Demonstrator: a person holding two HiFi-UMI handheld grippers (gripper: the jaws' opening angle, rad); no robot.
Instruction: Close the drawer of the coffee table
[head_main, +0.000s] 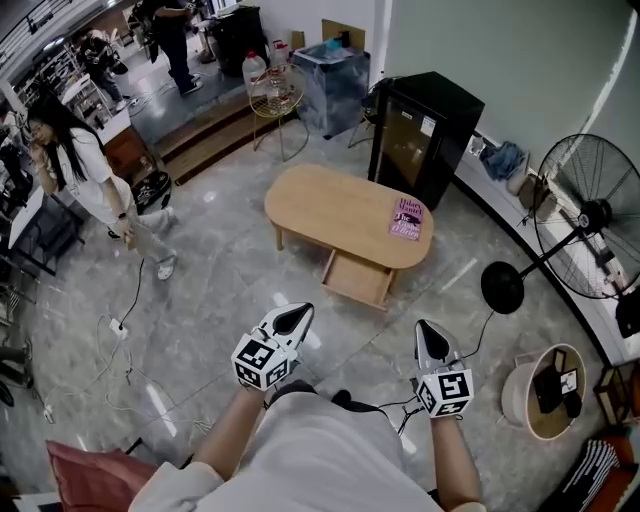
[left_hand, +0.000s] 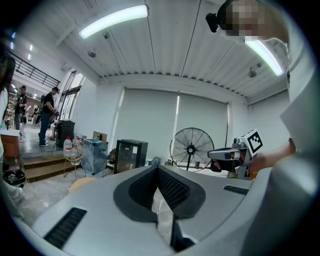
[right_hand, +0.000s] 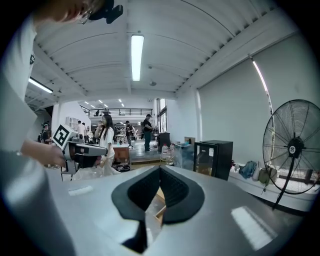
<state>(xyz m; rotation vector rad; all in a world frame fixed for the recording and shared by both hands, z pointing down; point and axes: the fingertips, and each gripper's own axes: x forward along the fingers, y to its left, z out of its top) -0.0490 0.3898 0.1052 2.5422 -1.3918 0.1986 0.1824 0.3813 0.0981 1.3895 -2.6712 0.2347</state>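
One book on coffee table

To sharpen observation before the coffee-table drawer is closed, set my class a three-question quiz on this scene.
1. True or false: the shallow wooden drawer of the oval light-wood coffee table is pulled out.
2. What lies on the tabletop? A) pink book B) white mug C) laptop
3. Fill in: the fingers of the left gripper and right gripper are both ____.
Key: 1 true; 2 A; 3 shut.

Left hand-held gripper and right hand-held gripper: jaws closed, empty, held forward side by side.
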